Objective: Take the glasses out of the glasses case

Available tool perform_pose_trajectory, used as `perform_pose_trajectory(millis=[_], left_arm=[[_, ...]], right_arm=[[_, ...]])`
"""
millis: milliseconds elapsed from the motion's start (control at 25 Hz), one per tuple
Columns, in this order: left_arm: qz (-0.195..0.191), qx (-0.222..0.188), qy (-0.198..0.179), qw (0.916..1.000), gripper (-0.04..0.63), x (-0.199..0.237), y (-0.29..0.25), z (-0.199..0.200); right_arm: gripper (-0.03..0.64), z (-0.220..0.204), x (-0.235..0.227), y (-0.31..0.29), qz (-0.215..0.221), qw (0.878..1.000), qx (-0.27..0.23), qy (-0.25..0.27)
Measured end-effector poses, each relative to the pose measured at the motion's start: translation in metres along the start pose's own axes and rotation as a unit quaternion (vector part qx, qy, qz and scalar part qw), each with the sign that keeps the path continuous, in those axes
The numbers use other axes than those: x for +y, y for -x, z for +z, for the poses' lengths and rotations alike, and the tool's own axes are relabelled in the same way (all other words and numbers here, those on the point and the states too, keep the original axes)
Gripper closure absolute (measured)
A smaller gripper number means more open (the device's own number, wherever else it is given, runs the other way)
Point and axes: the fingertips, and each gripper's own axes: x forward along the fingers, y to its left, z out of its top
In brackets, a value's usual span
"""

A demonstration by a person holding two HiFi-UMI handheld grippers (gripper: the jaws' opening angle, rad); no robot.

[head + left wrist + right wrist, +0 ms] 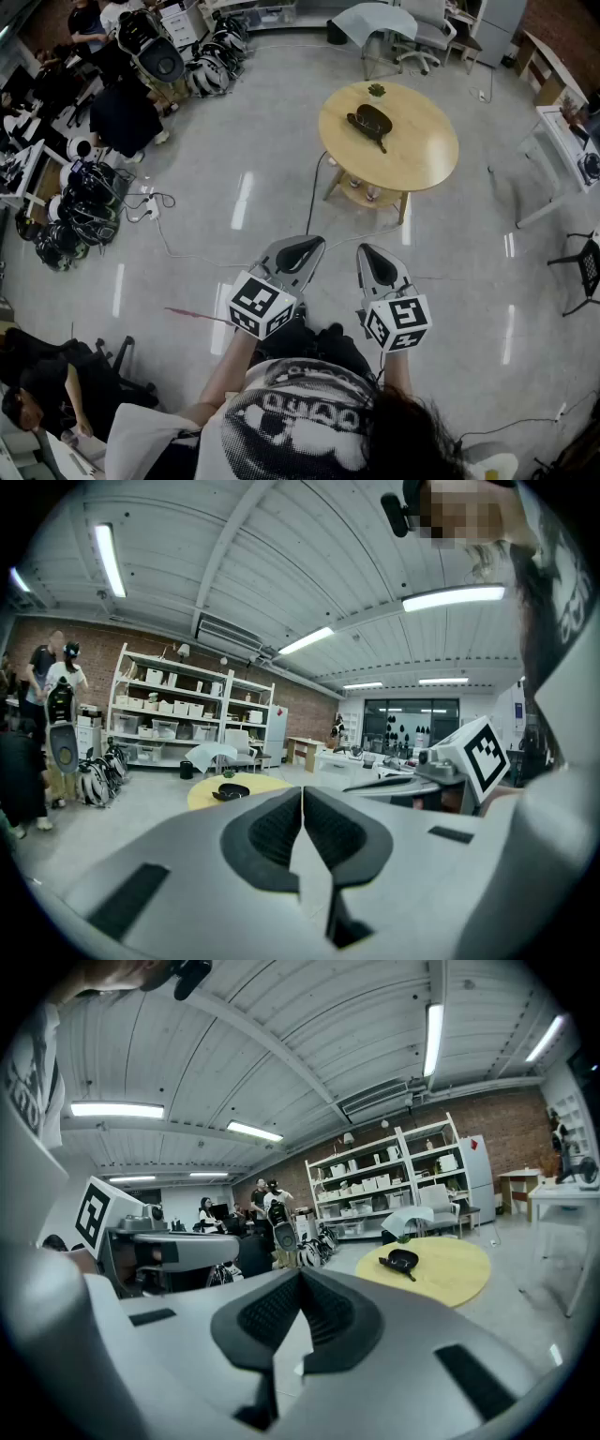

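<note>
A dark glasses case [372,122] lies open on a round wooden table [422,150], far ahead of me across the grey floor. Something dark sits in it, but its contents are too small to make out. The case also shows small in the left gripper view [230,792] and the right gripper view [401,1261]. My left gripper [309,244] and right gripper [367,253] are held side by side close to my body, well short of the table. Both point towards it with jaws pressed together and nothing between them [302,791] [300,1277].
A small green plant [377,90] stands at the table's far edge. A cable [178,251] runs over the floor to a power strip at the left. Bags and helmets [80,211] line the left side, where people stand. White desks [562,141] and chairs [412,33] stand at the right and back.
</note>
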Motion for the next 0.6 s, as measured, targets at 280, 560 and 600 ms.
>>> perform_pose_trajectory(millis=[280,560,600], left_arm=[[-0.005,-0.001,-0.004,1.0,0.58,0.034,0.01,-0.004],[-0.002,0.005,0.006,1.0,0.58,0.077,0.023,-0.004],[-0.002,0.006,0.007,1.0,0.58,0.083,0.025,-0.004]], right_arm=[[0.621,0.003,0.018,-0.03,-0.005,1.0,-0.015,-0.017],[0.62,0.009,0.042,-0.071,0.002,1.0,-0.008,-0.02],[0.62,0.01,0.046,-0.078,0.004,1.0,-0.006,-0.019]])
